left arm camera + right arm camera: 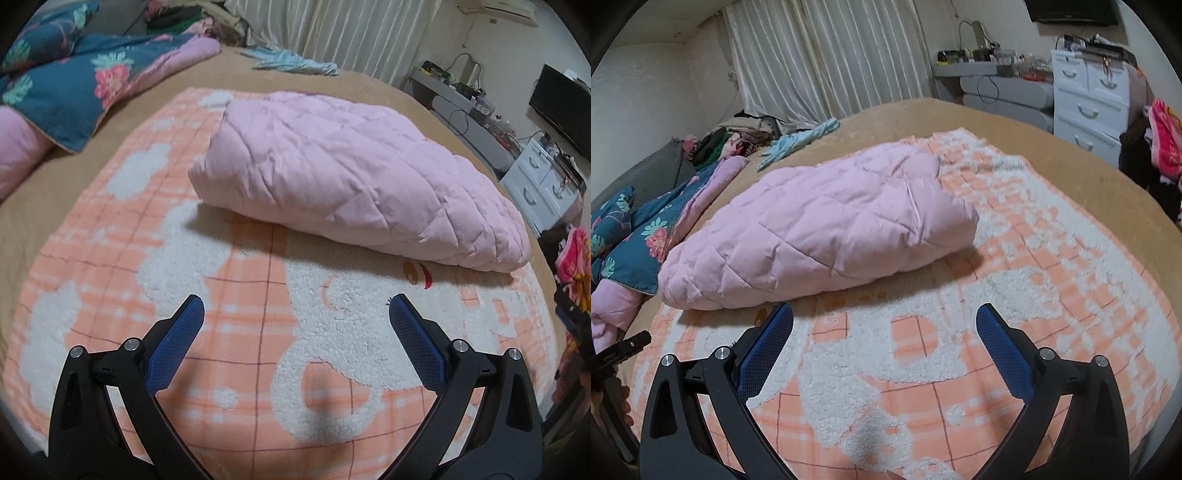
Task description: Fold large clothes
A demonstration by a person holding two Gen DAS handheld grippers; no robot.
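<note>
On the bed, pink quilt lies beyond both grippers.

One pink quilted garment, one blanket, two grippers

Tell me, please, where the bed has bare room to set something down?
Free: the orange blanket between the grippers and the pink quilt, and its strip right of the quilt. Crowded: the floral bedding and clothes pile.

Pale pink quilted bundle with diamond stitching lies on an orange-and-white plaid blanket (fluffy white cloud shapes). Beneath, a tan bedspread. Teal duvet with pink flowers. 2 blue-padded black grippers.
</note>
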